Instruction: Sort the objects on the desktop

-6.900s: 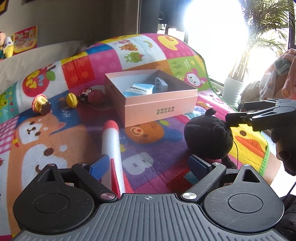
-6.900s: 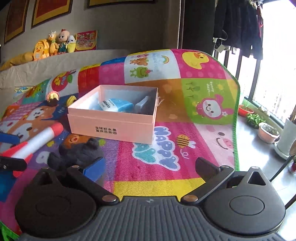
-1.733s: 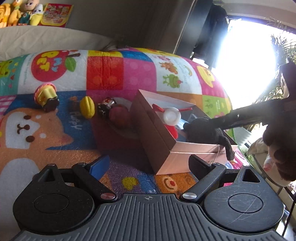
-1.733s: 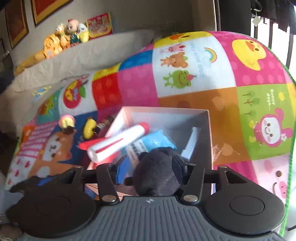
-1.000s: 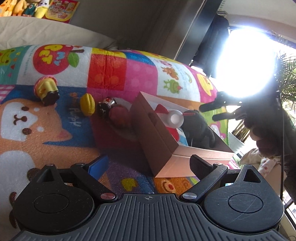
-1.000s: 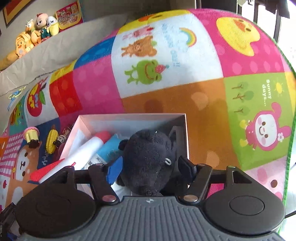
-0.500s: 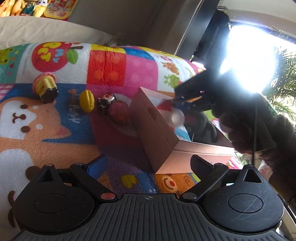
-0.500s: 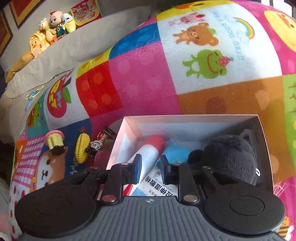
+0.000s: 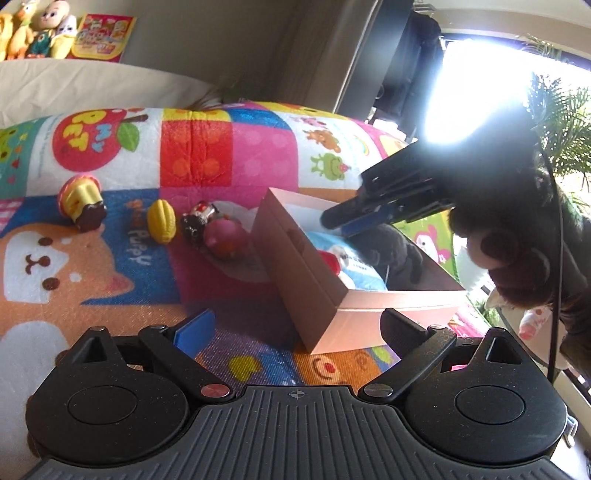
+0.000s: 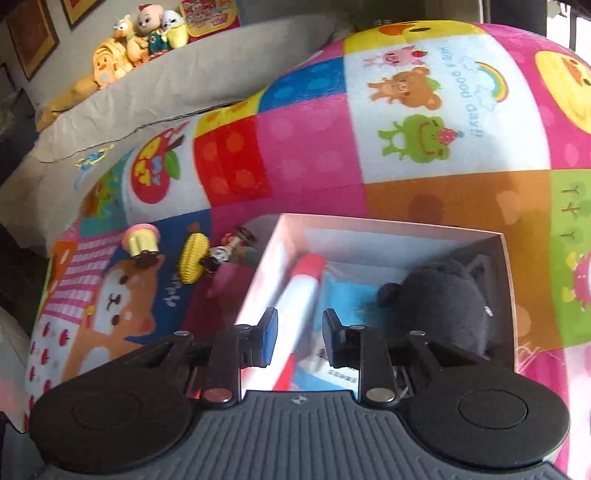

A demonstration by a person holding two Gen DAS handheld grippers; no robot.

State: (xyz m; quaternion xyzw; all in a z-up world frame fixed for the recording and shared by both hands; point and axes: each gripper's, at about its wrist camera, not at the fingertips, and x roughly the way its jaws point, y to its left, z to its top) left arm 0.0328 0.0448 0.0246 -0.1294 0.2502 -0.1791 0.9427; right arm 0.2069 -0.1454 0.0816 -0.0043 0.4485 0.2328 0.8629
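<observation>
An open pink box (image 9: 306, 251) (image 10: 388, 223) lies on the colourful play mat. Inside it are a black plush toy (image 10: 443, 295) (image 9: 395, 251), a white and red foam rocket (image 10: 299, 295) and a blue packet (image 10: 343, 291). My right gripper (image 10: 301, 338) (image 9: 332, 221) hovers over the box above the rocket, tilted down. It is shut to a narrow gap, and nothing is held. My left gripper (image 9: 295, 325) stands wide open and empty, low over the mat in front of the box's near corner.
Left of the box on the mat (image 9: 110, 280) lie a cupcake toy (image 9: 81, 199) (image 10: 142, 240), a yellow corn toy (image 9: 160, 221) (image 10: 192, 258), a small figure (image 9: 197, 221) and a pink-red round toy (image 9: 225, 238). Stuffed toys (image 10: 140, 26) sit on a far ledge. A person's hand (image 9: 517, 236) holds the right gripper.
The right gripper let go of the black plush toy inside the box, closed its jaws and slid left over the rocket. The left gripper barely moved.
</observation>
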